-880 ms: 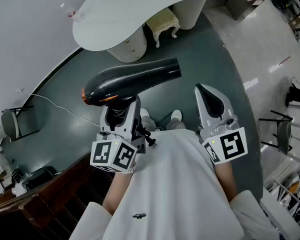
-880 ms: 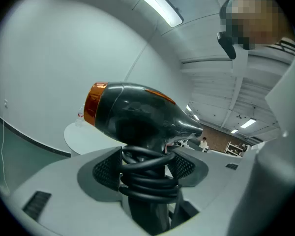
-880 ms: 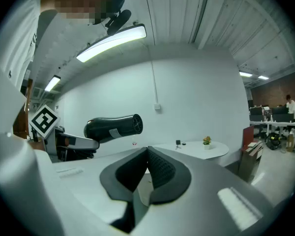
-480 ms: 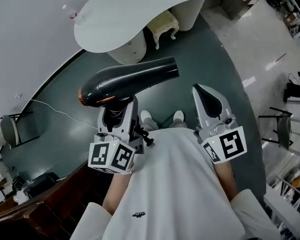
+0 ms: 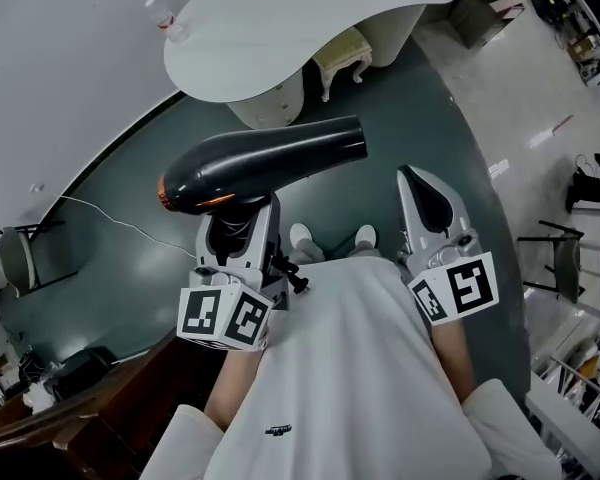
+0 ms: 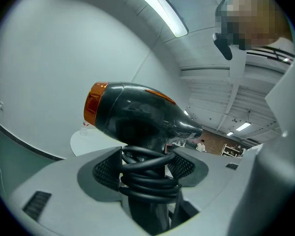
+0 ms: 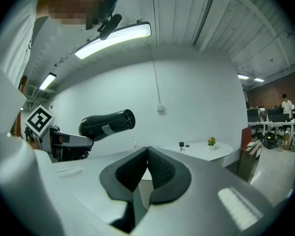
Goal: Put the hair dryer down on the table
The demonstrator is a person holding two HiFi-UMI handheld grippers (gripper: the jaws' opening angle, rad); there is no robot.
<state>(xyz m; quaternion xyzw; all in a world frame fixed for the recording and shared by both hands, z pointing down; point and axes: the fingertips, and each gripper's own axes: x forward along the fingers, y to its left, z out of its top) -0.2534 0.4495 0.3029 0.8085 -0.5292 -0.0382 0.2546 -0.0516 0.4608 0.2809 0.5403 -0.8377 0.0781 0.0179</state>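
Head view: the left gripper (image 5: 242, 218) holds the black hair dryer (image 5: 260, 163) up in the air, short of the near edge of the white table (image 5: 280, 28). Left gripper view: its jaws squeeze the handle (image 6: 143, 213), which is wound with cord (image 6: 147, 175). Right gripper view: the right gripper (image 7: 147, 154) is closed, nothing inside.

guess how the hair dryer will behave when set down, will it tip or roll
Probably top-heavy: the hair dryer has a bulky barrel above the thin handle clamped in the left gripper, so stood upright it would likely tip. Laid sideways, its rounded glossy body may rock a little.
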